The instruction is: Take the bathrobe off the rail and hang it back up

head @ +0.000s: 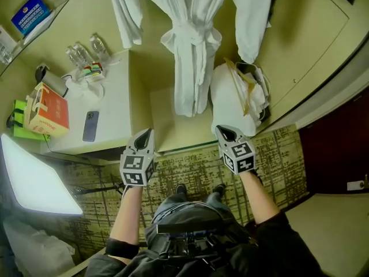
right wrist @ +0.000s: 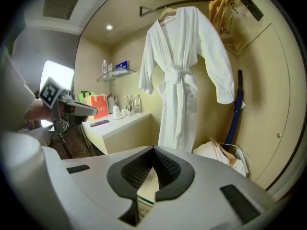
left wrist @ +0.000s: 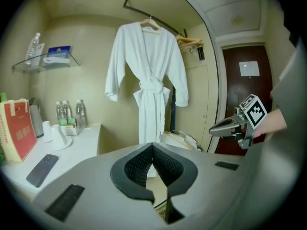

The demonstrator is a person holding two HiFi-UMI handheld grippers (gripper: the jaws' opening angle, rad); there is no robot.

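Note:
A white bathrobe hangs on a hanger from a dark rail in the alcove, belt tied at the waist. It also fills the middle of the right gripper view. My left gripper is shut and empty, held in front of the robe and well short of it. My right gripper is also shut and empty, level with the left one. From each gripper view the other gripper shows at the side. Neither touches the robe.
A white counter at the left carries water bottles, cups, a dark phone and an orange paper bag. A white laundry bag lies on the floor right of the robe. A dark door stands further right.

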